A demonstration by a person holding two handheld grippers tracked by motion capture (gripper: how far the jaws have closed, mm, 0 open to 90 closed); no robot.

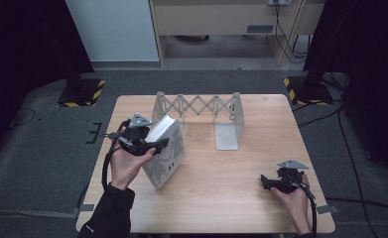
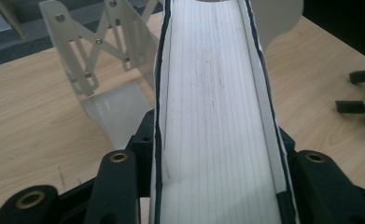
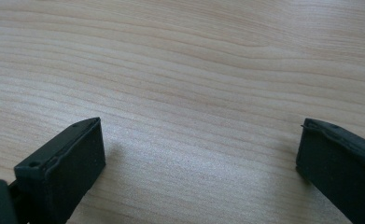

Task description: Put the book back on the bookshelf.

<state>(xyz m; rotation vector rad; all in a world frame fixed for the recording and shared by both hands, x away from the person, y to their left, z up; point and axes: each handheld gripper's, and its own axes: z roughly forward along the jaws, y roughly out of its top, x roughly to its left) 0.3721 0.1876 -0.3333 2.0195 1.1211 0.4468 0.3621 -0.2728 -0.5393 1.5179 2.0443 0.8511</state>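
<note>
So the left claw (image 1: 154,144) is clamped on a thick white book (image 1: 165,151), one jaw on each cover. The page edges run right up between the jaws in the left gripper view. The book stands tilted on the left part of the desk (image 1: 231,178), just in front of the left end of the expandable metal book rack (image 1: 201,116). The right claw (image 1: 271,182) sits low over the desk's near right corner, well apart from the book, jaws spread wide with just bare wood between them.
</note>
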